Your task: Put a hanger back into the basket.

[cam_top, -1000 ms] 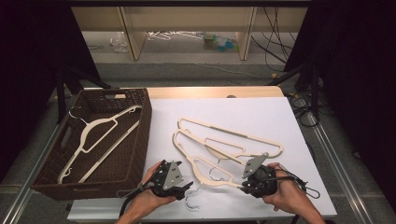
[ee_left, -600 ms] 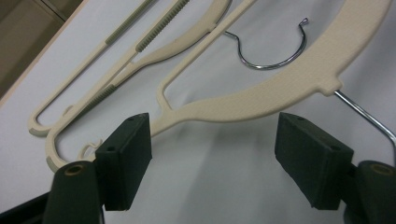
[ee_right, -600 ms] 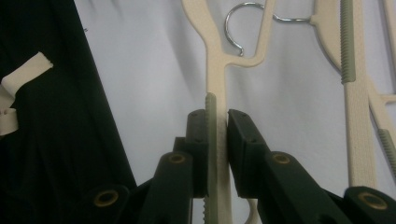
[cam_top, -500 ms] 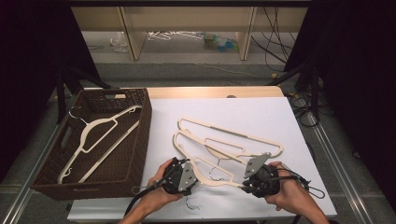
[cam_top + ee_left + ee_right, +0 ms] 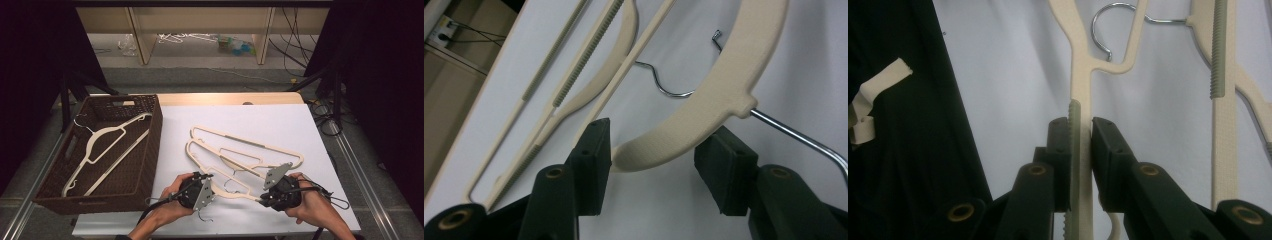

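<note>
Since a second ago the left gripper point(image 5: 210, 188) has slid rightward to the hanger point(image 5: 227, 190) on the counter point(image 5: 300, 125), and its jaws have just been closing. The hanger's curved neck now lies between them, touching the left pad; the right pad seems just clear. The right gripper point(image 5: 1081, 131) has not moved, its jaws clamped narrow on the hanger's ribbed bar.
</note>
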`<action>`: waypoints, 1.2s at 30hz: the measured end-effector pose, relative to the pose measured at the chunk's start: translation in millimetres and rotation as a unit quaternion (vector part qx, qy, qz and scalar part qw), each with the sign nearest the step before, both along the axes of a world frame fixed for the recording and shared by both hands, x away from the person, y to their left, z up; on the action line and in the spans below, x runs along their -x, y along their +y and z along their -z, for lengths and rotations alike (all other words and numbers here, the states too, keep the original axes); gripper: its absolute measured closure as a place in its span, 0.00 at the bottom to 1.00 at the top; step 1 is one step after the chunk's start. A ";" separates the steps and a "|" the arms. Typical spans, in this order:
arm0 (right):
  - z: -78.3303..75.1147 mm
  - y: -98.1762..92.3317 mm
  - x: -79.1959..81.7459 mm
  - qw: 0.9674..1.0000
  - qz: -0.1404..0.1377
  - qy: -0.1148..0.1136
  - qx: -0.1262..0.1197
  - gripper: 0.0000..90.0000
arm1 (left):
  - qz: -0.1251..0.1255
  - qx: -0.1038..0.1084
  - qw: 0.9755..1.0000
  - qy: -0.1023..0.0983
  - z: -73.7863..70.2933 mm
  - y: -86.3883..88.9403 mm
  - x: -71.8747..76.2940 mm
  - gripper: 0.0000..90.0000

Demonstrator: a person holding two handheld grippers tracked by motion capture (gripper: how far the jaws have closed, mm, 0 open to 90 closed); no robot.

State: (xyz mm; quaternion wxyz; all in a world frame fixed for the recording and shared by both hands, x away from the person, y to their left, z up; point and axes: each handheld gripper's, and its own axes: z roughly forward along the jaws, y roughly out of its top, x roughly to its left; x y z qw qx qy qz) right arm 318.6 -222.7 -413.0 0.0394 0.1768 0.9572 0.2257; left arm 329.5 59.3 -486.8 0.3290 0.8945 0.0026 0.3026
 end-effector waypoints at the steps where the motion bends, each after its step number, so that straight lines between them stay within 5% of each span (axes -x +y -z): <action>1: 0.3 -0.3 -0.2 1.000 -0.003 0.001 -0.001 0.88 | 0.006 -0.002 1.000 -0.007 -1.2 0.2 0.1 0.57; 7: 1.3 -2.3 -0.3 1.000 -0.011 0.005 -0.002 0.88 | 0.051 -0.016 0.998 -0.017 -2.4 -1.6 1.6 0.65; 10: 2.9 -2.9 -0.2 1.000 -0.012 0.007 -0.001 0.88 | 0.078 -0.043 0.995 -0.043 -6.9 -2.0 3.6 0.68; 19: 6.3 -8.9 -2.9 1.000 -0.024 0.011 -0.008 0.89 | 0.110 -0.034 0.991 -0.074 -27.4 -1.6 7.7 0.85; 20: 6.5 -9.5 -3.4 1.000 -0.025 0.012 -0.009 0.88 | 0.120 -0.052 0.988 -0.085 -32.2 -2.5 10.2 0.87; 21: 6.0 -10.2 -4.2 1.000 -0.025 0.010 -0.011 0.88 | 0.124 -0.051 0.987 -0.085 -33.2 -3.1 11.7 0.87; 23: 5.1 -10.9 -4.7 1.000 -0.020 0.006 -0.016 0.86 | 0.123 -0.049 0.987 -0.089 -34.8 -3.7 12.7 0.89; 24: 3.8 -11.8 -5.3 0.999 -0.020 0.003 -0.025 0.81 | 0.124 -0.052 0.987 -0.093 -36.6 -4.4 13.7 0.89; 25: -0.6 -12.9 -4.4 0.999 0.004 -0.003 -0.039 0.66 | 0.126 -0.057 0.986 -0.095 -38.8 -4.9 14.6 0.90; 26: -0.6 -12.9 -4.4 0.999 0.004 -0.003 -0.039 0.66 | 0.128 -0.062 0.985 -0.098 -41.6 -5.6 15.8 0.90; 27: -7.3 -13.6 -5.4 0.997 0.037 -0.035 -0.063 0.55 | 0.126 -0.066 0.985 -0.098 -45.2 -6.1 16.8 0.91; 28: -7.3 -13.6 -5.4 0.997 0.037 -0.035 -0.063 0.55 | 0.123 -0.067 0.986 -0.095 -49.2 -6.9 17.7 0.91; 29: -13.6 -15.6 -7.0 0.992 0.059 -0.062 -0.091 0.47 | 0.115 -0.073 0.986 -0.101 -58.2 -8.8 20.4 0.93; 31: -17.4 -17.0 -6.4 0.991 0.066 -0.061 -0.097 0.45 | 0.110 -0.071 0.987 -0.097 -62.8 -9.6 21.6 0.94; 33: -24.7 -18.8 -6.9 0.985 0.082 -0.092 -0.122 0.40 | 0.095 -0.057 0.991 -0.080 -75.8 -11.4 23.2 0.95; 36: -30.1 -19.8 -6.4 0.979 0.096 -0.109 -0.146 0.39 | 0.086 -0.059 0.992 -0.066 -81.6 -11.2 24.4 0.95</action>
